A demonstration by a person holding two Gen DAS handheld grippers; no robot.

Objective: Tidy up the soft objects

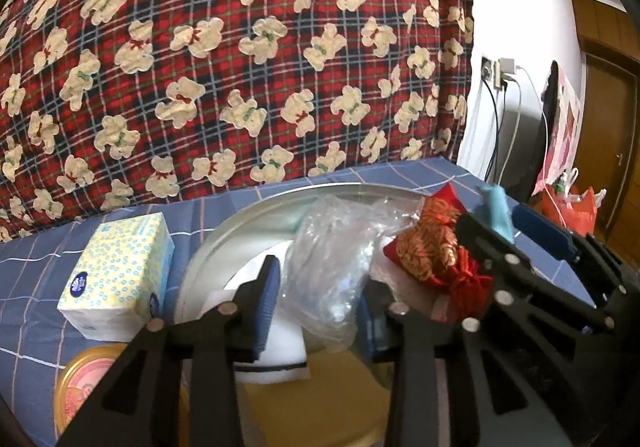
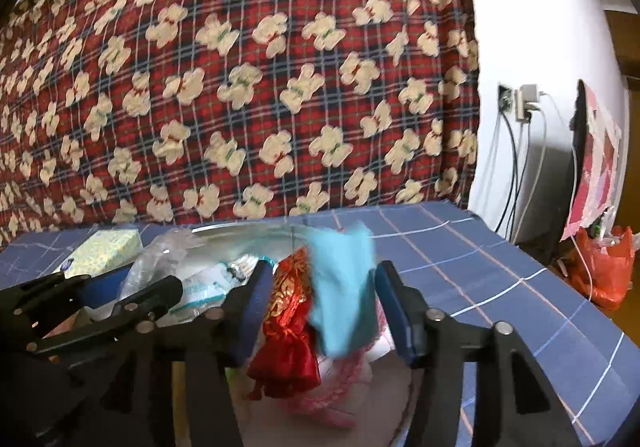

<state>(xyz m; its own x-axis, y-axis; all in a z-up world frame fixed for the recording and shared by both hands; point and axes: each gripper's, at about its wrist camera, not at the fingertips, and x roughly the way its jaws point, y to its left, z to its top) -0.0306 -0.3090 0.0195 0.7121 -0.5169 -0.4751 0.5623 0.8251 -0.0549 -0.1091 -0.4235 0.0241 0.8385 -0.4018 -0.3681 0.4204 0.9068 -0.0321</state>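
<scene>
Nearest the left wrist camera, the left gripper (image 1: 320,299) has its blue-padded fingers (image 1: 266,299) parted, with a crumpled clear plastic bag (image 1: 332,247) standing between them. The left pad sits clear of the bag; whether the right pad touches it cannot be told, since that pad is dark and half hidden behind the plastic. The bag rests in a round metal tray (image 1: 240,223) on a blue checked cloth (image 1: 36,275).

In the right wrist view, the right gripper (image 2: 320,307) also has its jaws apart. A light blue cloth (image 2: 344,295) sits between the pads, blurred, so contact with either pad cannot be judged. Just left of it, touching it, lies a red and gold pouch (image 2: 290,319), close against the left pad.

Below both grippers the tray's contents are cut off: a white folded item (image 1: 276,351) and something yellow (image 1: 320,399) show only in part. A pink-patterned white piece (image 2: 344,391) under the pouch is hard to make out.

Both grippers point slightly downward toward the tray, side by side, the right one showing at the edge of the left view. A tissue box (image 1: 120,275) sits left of the tray, a round tin (image 1: 86,379) beside it. A red plaid bear-print fabric (image 1: 240,47) rises behind.
</scene>
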